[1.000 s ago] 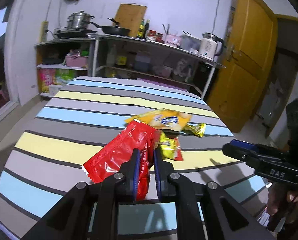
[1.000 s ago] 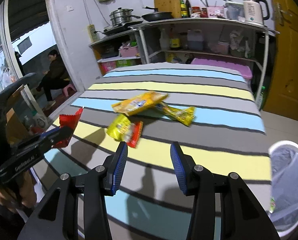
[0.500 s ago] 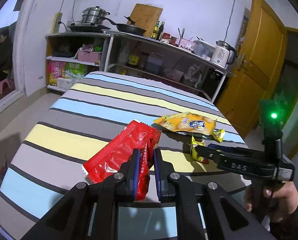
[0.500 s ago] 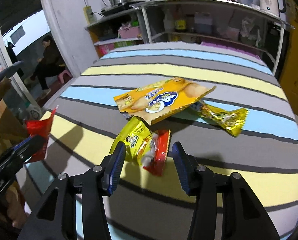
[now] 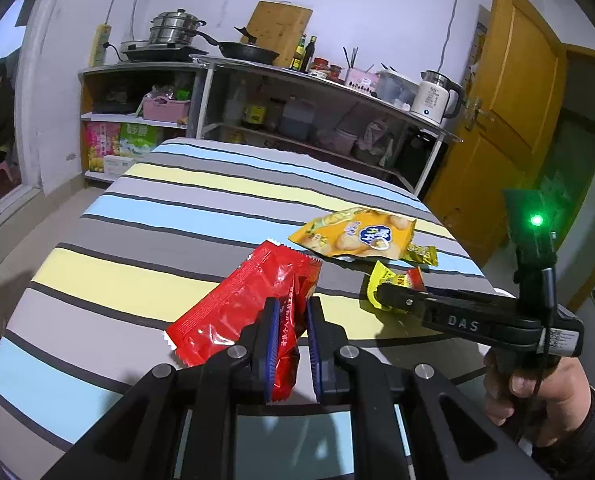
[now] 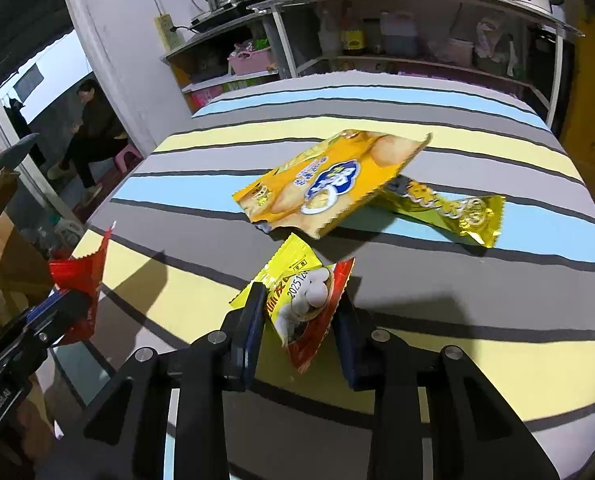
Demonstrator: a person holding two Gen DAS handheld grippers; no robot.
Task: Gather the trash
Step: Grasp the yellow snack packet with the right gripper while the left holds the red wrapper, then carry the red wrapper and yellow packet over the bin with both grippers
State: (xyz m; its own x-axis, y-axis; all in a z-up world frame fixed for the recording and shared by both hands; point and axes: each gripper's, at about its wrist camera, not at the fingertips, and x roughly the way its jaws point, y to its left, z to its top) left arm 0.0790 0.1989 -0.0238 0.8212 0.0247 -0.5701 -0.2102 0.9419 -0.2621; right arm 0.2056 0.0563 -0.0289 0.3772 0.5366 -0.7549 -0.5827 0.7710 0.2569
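My left gripper (image 5: 291, 336) pinches the red wrapper (image 5: 241, 312), low centre of frame. My right gripper (image 6: 301, 320) is closing around the yellow-red packet (image 6: 303, 294), pads not yet pressing.

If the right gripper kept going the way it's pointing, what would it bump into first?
The right gripper, jaws closing, already has the small yellow-and-red snack packet between them, so probably that first; beyond lies the striped tablecloth.

Striped table (image 5: 177, 216); kettle (image 5: 435, 98), pan (image 5: 249, 50), steamer pot (image 5: 175, 28) on shelves (image 5: 337, 88); yellow door (image 5: 509, 120).

White wall (image 5: 377, 8), metal shelving (image 5: 321, 80), yellow door (image 5: 509, 120).
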